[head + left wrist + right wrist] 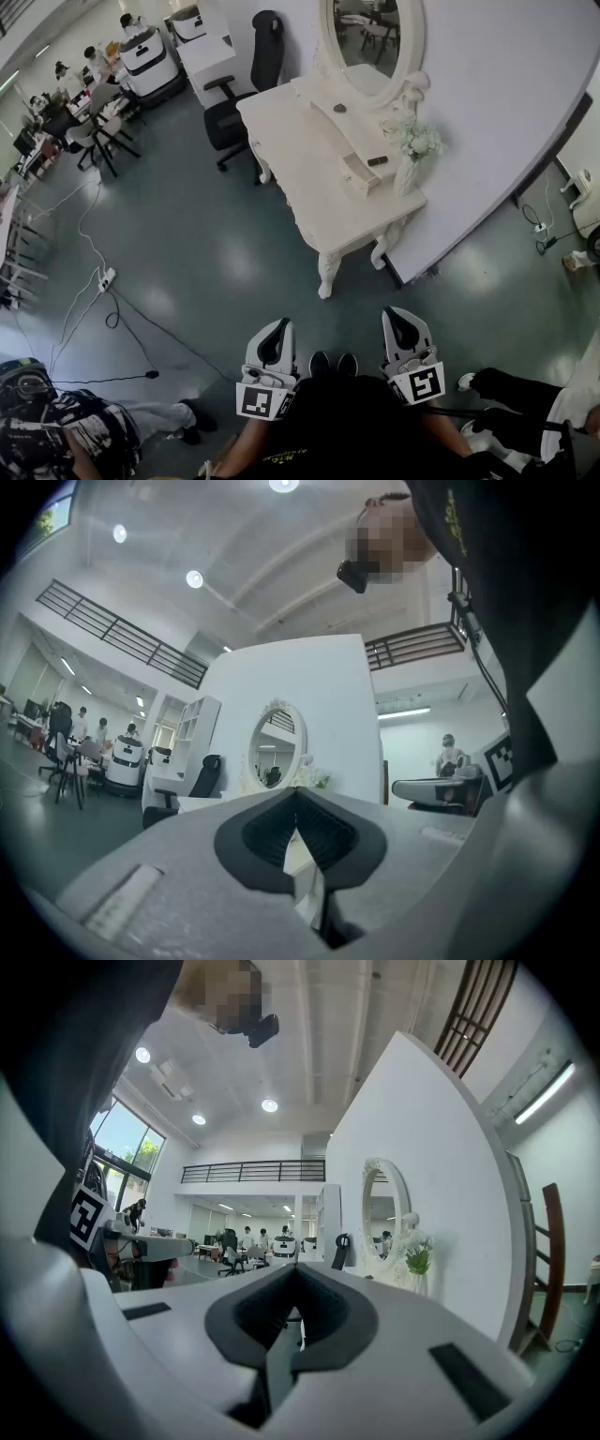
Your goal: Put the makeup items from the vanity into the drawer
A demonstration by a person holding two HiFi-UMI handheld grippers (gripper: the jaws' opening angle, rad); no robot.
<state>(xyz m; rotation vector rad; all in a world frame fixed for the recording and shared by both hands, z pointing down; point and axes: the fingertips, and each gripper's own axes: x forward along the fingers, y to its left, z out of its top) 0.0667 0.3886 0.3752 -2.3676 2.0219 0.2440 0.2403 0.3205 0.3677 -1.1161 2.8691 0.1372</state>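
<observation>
Two dark makeup pieces wait on the white carved wooden vanity [300, 169], with both grippers empty and well apart from it.
We list a small dark oblong stick [377, 161] on the raised back shelf, just beside the small white pulled-out drawer [359, 174]. A small dark round piece [339, 108] lies further along that shelf, below the oval white-framed mirror [370, 37]. Both are too small to identify for certain. We judge them light, rigid and probably smooth-cased, so liable to slip or roll. We would take the stick across its narrow width at mid-length and the round piece across its diameter, with a modest squeeze. The left gripper [278, 330] and right gripper [397, 319] sit low near our body, each with jaws pressed together on nothing. A white vase of pale flowers [412, 141] near the drawer could be knocked.
</observation>
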